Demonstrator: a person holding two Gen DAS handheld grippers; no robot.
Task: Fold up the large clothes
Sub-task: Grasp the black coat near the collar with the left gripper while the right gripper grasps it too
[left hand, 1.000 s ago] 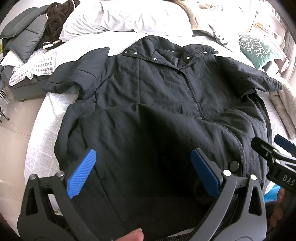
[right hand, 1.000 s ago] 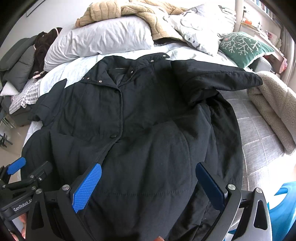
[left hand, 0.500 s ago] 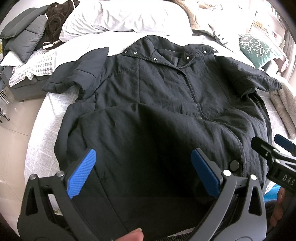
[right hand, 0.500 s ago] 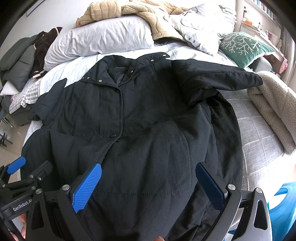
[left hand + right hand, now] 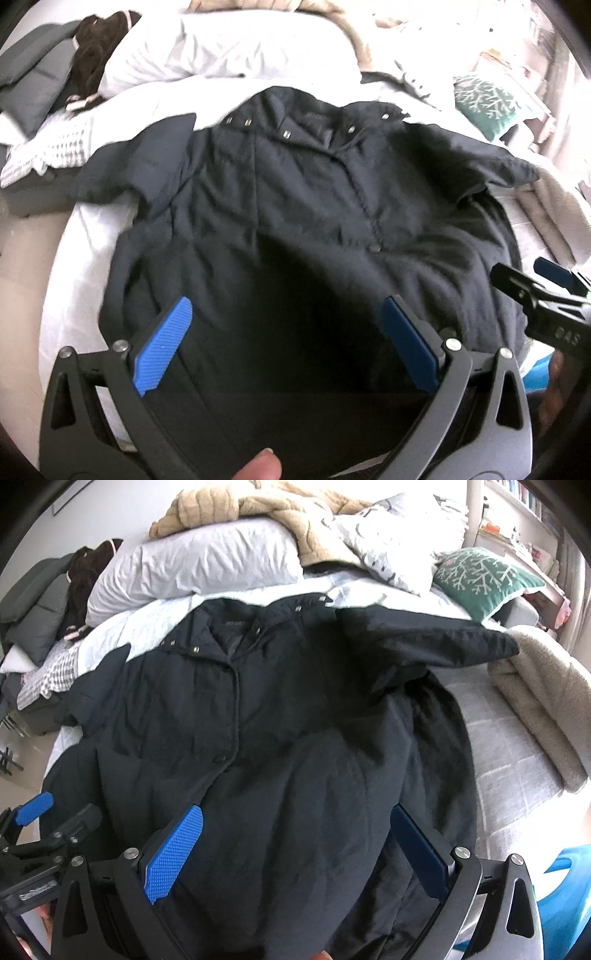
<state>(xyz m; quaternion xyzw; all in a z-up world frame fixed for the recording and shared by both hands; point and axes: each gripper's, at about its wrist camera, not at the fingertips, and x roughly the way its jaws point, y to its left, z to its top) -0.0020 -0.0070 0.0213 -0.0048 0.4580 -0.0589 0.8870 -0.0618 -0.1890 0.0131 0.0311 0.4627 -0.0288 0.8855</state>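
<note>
Over the bed's near edge, the left gripper (image 5: 284,347) hung with jaws apart above the spread black coat (image 5: 314,221); from the right wrist, the right gripper (image 5: 299,853) gaped likewise, and both should probably pinch the hem evenly

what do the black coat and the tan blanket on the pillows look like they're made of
Black coat: probably a matte woven synthetic shell with light padding, judging by its stitched quilt lines, soft creases and metal snaps.
Tan blanket: likely plush fleece or chunky knit, going by its fuzzy, ribbed, non-shiny surface. Blur leaves the exact fibres open.
</note>
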